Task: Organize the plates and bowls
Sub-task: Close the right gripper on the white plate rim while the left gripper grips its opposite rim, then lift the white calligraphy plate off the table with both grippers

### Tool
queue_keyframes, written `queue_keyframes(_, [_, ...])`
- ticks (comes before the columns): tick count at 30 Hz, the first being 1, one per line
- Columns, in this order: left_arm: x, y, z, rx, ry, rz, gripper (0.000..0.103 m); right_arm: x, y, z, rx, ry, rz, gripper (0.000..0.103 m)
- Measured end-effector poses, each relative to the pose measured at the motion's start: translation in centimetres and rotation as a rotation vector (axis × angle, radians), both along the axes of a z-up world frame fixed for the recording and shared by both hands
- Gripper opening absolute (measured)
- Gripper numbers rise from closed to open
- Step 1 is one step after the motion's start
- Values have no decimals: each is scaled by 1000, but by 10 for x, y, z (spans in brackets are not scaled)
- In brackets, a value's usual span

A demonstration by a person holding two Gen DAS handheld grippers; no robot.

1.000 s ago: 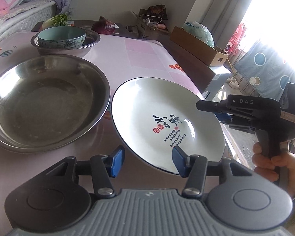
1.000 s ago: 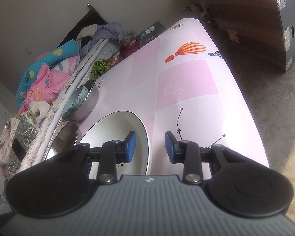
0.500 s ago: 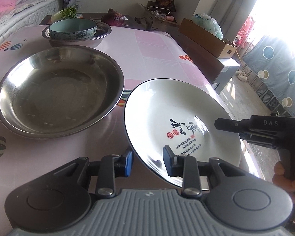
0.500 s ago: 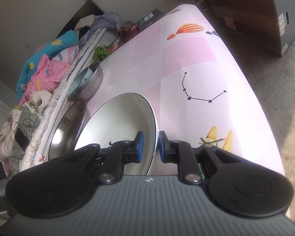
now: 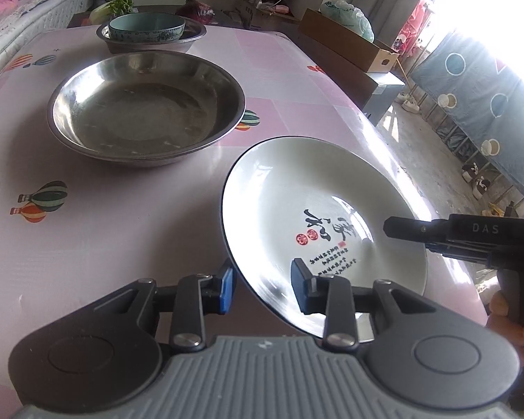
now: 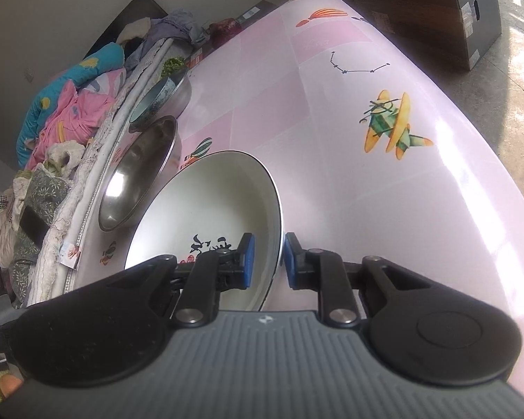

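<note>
A white plate [image 5: 314, 192] with black calligraphy hangs tilted just above the pink table [image 5: 104, 227], near its right edge. My left gripper [image 5: 262, 279] is shut on the plate's near-left rim, one pad under it and one inside. From the right, my right gripper [image 5: 389, 228] reaches over the opposite rim. In the right wrist view the plate [image 6: 209, 202] has its rim between that gripper's [image 6: 269, 258] pads, which press on it while the jaws ease slightly open. A wide steel basin [image 5: 143, 111] sits further back. Behind it, a teal bowl [image 5: 146, 28] rests in a smaller steel bowl [image 5: 150, 47].
A bed with piled bedding [image 6: 70, 111] runs along the table's far side. Greens [image 5: 117, 3] and a purple bag [image 5: 195, 8] lie past the bowls. Cardboard boxes [image 5: 349, 42] stand off the table's right edge. A hand [image 5: 510, 314] holds the right gripper's handle.
Both grippers closed onto opposite rims of the white plate. The plate then travelled with them, away from the steel basin and along the table's right side.
</note>
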State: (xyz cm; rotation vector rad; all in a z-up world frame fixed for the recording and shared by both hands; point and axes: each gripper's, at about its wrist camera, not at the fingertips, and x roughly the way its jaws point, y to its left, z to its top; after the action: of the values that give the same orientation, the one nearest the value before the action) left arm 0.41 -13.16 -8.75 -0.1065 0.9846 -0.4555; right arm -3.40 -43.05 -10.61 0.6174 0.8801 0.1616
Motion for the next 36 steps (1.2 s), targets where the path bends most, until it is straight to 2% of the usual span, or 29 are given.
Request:
queue_keyframes(7, [-6, 21, 2, -6, -10, -4, 34, -14, 22, 1, -9, -12, -15, 19])
queue_keyframes(20, [6, 3, -1, 97, -73, -16, 36, -5, 33, -1, -87, -60, -63, 17])
queue_keyframes(28, [3, 0, 1, 122, -81, -3, 36, -3, 49, 2, -186, -83, -68, 19])
queue_keyframes(36, [-4, 10, 2, 118, -92, 0, 36, -8, 54, 1, -184, -95, -54, 19])
